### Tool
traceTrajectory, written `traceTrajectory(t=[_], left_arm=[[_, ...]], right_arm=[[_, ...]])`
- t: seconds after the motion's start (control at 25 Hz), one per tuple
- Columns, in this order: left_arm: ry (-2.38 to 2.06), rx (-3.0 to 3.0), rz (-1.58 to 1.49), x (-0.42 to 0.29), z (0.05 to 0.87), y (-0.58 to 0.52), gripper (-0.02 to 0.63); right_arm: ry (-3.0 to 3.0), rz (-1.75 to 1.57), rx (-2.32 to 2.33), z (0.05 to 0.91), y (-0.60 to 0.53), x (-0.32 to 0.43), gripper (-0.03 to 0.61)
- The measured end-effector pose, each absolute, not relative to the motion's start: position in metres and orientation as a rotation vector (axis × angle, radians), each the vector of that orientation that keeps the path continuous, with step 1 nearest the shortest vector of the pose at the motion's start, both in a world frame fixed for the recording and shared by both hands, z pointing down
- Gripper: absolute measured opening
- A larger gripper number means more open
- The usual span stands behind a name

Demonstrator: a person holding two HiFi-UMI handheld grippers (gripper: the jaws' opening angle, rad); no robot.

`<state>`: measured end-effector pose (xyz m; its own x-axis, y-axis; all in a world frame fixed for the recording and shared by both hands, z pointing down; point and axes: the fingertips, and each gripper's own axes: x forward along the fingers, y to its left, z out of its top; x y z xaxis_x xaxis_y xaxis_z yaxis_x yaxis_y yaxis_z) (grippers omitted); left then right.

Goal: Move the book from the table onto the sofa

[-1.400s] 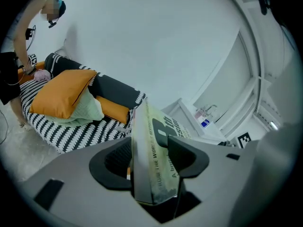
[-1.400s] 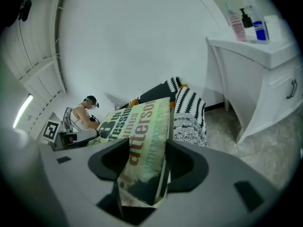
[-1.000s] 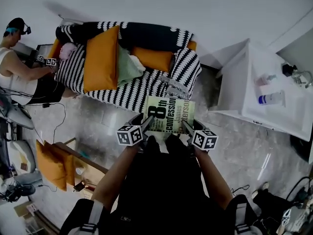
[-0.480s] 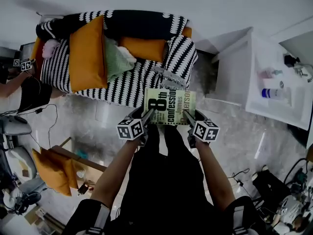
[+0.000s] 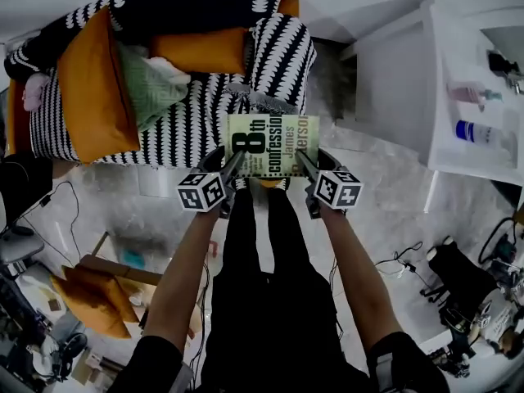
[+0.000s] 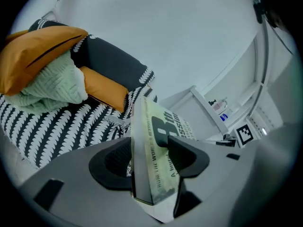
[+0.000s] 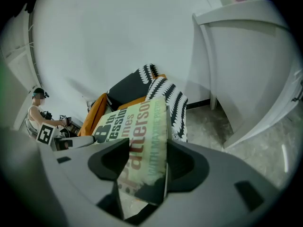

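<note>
The book [image 5: 272, 142], a pale green paperback printed "8th Confession" and "James Patterson" in black, with "with Maxine" legible along one edge, hangs cover-up over the grey floor [image 5: 385, 211], just short of the sofa's [image 5: 205, 121] front edge. The left gripper [image 5: 232, 164] is clamped on its left edge and the right gripper [image 5: 304, 162] on its right edge, with both forearms [image 5: 184, 260] stretched forward side by side and the grippers tilted down. The black-and-white sofa carries two orange cushions [image 5: 94, 88] and one pale green pillow [image 5: 147, 84], and two bottles [image 5: 477, 131] stand on the white table [image 5: 446, 64].
</note>
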<state>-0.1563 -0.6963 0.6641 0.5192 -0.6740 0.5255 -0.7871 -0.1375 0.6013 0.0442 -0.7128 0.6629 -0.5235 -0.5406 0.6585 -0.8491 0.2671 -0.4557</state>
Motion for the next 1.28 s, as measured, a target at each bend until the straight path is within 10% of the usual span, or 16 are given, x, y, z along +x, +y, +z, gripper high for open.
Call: traceTrajectory(t=[1.28], left_arm=[[-1.245,1.987,0.056,-0.152,0.642,-0.674,0.242]], right_arm=[[-2.259,0.963,1.364,0.632,-0.688,0.053,0.243]])
